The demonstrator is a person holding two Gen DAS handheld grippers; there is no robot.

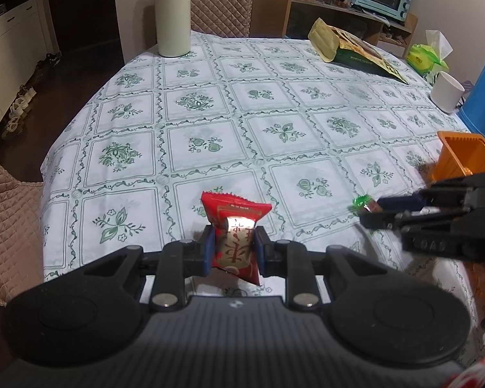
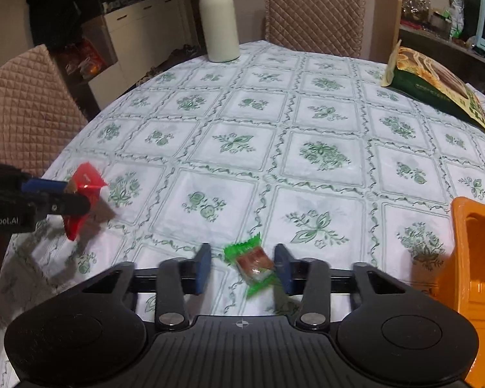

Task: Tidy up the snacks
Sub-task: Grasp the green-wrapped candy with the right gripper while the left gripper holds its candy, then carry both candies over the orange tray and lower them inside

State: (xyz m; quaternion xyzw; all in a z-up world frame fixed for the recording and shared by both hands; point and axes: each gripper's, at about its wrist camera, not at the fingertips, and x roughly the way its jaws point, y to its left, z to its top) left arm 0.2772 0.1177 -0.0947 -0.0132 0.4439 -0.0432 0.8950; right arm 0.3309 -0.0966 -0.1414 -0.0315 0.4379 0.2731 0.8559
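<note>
Two snacks matter at this moment, one for each gripper. From the left wrist view, the left gripper (image 1: 232, 249) is clamped on a red snack packet (image 1: 234, 223), which stands upright between the blue pads with its crimped top toward 12 o'clock. At about 3 o'clock the right gripper (image 1: 376, 210) reaches in low over the counter (image 1: 274, 103), a green candy (image 1: 360, 201) at its tips; the orange tray (image 1: 462, 158) sits just beyond it, toward 2 o'clock. From the right wrist view, that green candy (image 2: 253, 263) lies on the cloth between the right gripper (image 2: 242, 266) pads, its long axis running from 11 to 5 o'clock, close against the right-hand pad; the left pad stands clear of it, so the jaws are not yet pressing on it. The orange tray (image 2: 468, 258) is at 3 o'clock, nearest this hand, with nothing in between. At 9 o'clock the left gripper (image 2: 77, 194) holds the red packet (image 2: 84, 194) above the counter.
</note>
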